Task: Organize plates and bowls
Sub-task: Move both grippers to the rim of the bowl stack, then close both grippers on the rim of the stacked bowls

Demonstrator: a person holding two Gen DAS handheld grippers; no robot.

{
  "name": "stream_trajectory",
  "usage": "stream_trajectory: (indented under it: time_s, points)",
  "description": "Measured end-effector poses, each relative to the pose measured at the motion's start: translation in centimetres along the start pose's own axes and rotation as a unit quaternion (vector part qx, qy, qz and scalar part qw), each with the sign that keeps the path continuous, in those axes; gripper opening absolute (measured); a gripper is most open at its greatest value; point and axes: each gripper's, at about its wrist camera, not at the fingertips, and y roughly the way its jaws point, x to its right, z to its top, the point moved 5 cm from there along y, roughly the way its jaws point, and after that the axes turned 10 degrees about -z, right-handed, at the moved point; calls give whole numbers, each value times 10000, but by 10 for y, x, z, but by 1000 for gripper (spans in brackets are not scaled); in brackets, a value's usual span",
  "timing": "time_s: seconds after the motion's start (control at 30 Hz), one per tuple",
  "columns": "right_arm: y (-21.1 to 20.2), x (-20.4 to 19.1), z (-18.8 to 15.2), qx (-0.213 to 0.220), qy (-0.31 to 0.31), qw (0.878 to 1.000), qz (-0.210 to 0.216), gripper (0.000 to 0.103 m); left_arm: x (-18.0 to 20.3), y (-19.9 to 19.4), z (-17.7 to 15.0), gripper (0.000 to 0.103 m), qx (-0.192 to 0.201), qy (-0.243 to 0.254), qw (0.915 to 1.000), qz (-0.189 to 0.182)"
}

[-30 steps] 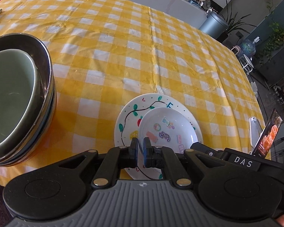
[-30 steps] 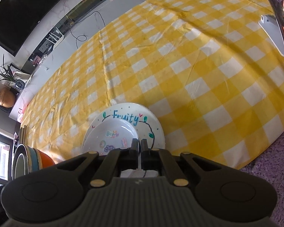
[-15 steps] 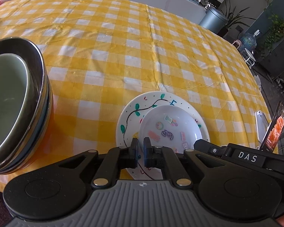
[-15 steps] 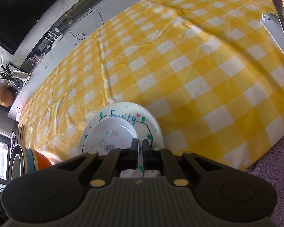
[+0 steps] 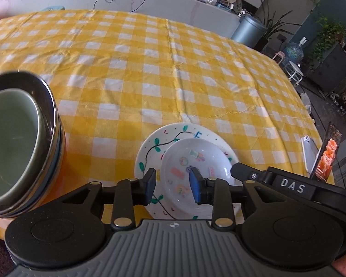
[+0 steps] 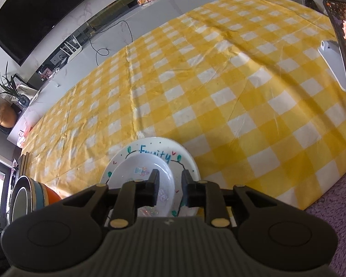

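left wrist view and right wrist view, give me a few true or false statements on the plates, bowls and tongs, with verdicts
1. The small white sticker-patterned plate sits on the larger white "Fruity" plate. True.
2. The left tongs are shut. False: open, gripping nothing.
3. The right tongs are open. True.
4. The grey-green bowl sits alone on the yellow checked tablecloth. False: it tops a stack of nested bowls.

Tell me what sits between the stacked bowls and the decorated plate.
Nothing: in the left wrist view, only bare yellow checked tablecloth separates the bowl stack from the decorated plate.
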Motion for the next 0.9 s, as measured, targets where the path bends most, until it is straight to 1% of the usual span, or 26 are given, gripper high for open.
stream_trajectory:
  time_s: [0.07,0.13,0.27,0.3,0.33,0.4,0.47,0.53,0.6,0.63,0.67,0.7,0.73,0.8,0.9]
  points:
    - [-5,-2,3,99,-57,9999,-10,23,4,-8,3,40,79,153,9999,7]
    - [-10,-3,5,193,-102,9998,-24,29,6,-17,6,41,169,245,9995,83]
    - [-19,-10,7,320,-190,9993,13,31,3,-38,17,43,389,375,9984,191]
    - [-21,-12,6,336,-208,9992,44,34,2,-43,19,46,444,406,9979,221]
    - [-23,-15,6,352,-232,9991,72,35,-1,-49,22,50,510,445,9973,282]
    - [-26,-21,5,367,-302,9988,112,36,-6,-60,27,52,631,515,9957,442]
    - [-29,-28,3,380,-386,9984,189,39,-13,-72,31,54,762,559,9933,660]
    - [-31,-36,1,382,-452,9979,259,44,-21,-82,35,59,885,588,9903,895]
    - [-33,-47,-1,354,-524,9974,337,45,-30,-92,38,62,963,582,9879,1063]
    - [-33,-52,-3,332,-559,9972,365,46,-34,-96,39,64,989,560,9874,1103]
    - [-33,-57,-4,297,-592,9970,397,49,-38,-99,40,65,1006,526,9872,1117]
    - [-33,-63,-5,264,-619,9968,437,54,-42,-103,40,67,1022,474,9874,1111]
    - [-34,-68,-7,249,-646,9964,493,56,-47,-107,41,71,1045,415,9875,1105]
    - [-35,-80,-10,237,-730,9954,571,58,-57,-113,42,74,1099,297,9870,1131]
    - [-35,-98,-14,213,-878,9936,672,61,-73,-124,42,77,1178,147,9850,1249]
